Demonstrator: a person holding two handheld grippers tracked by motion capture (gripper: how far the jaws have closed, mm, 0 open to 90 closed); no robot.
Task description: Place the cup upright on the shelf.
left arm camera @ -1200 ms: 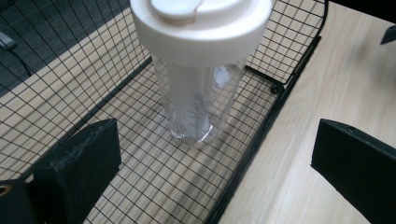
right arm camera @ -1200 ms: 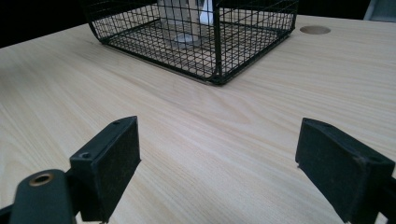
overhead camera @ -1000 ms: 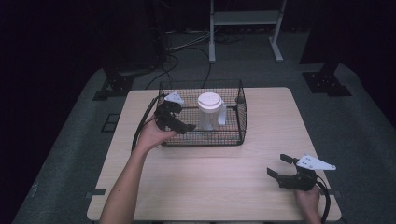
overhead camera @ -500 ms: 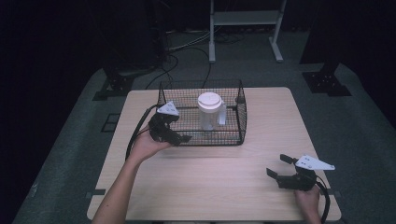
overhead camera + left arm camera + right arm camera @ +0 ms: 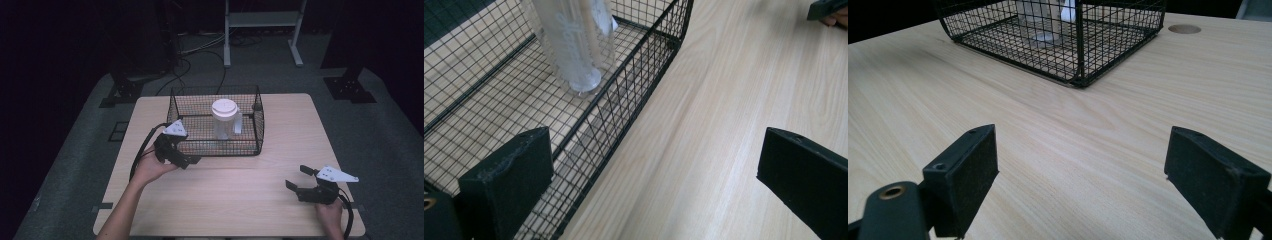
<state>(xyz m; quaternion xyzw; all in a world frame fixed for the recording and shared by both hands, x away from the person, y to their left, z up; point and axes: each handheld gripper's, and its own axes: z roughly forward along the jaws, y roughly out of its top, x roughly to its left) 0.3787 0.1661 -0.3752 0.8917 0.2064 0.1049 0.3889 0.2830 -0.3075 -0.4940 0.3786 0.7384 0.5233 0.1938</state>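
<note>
Flanking the black wire basket (image 5: 250,145) holding a frosted jug (image 5: 224,119), both grippers' fingers gape wide.

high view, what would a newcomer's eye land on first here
First the black wire basket at the far middle of the pale wooden table, with a white lidded jug standing upright inside it. Next the left gripper by the basket's near left corner, its fingers wide apart and empty. The right gripper rests open at the table's near right, far from the basket.
</note>
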